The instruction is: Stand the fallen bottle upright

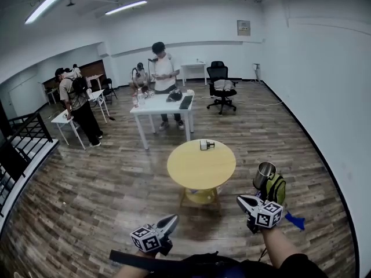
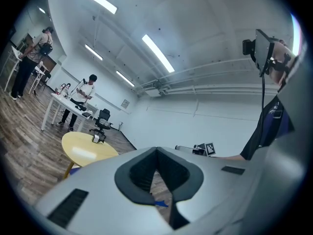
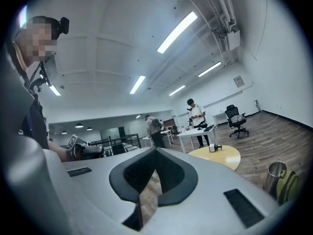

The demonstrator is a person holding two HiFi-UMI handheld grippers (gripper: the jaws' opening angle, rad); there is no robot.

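A small white bottle (image 1: 206, 145) is seen fallen at 12 o'clock on the round yellow table (image 1: 191, 169). The left gripper (image 1: 170, 220) and the right gripper (image 1: 244, 201) are closed, with nothing held. The shiny steel cup (image 3: 276, 175) is not shown in the left gripper view.

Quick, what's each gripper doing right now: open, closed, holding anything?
Left gripper: closed, nothing between the jaws.
Right gripper: closed, nothing between the jaws.

1. No legible text, brand or number in any view.
2. Left gripper (image 1: 170, 220) and right gripper (image 1: 243, 201): each cube (image 1: 146, 239) bears black-and-white square markers, no letters.
3. Far wall, plaque (image 1: 243, 28): too small to read.
4. Label on bottle (image 1: 206, 145): unreadable.
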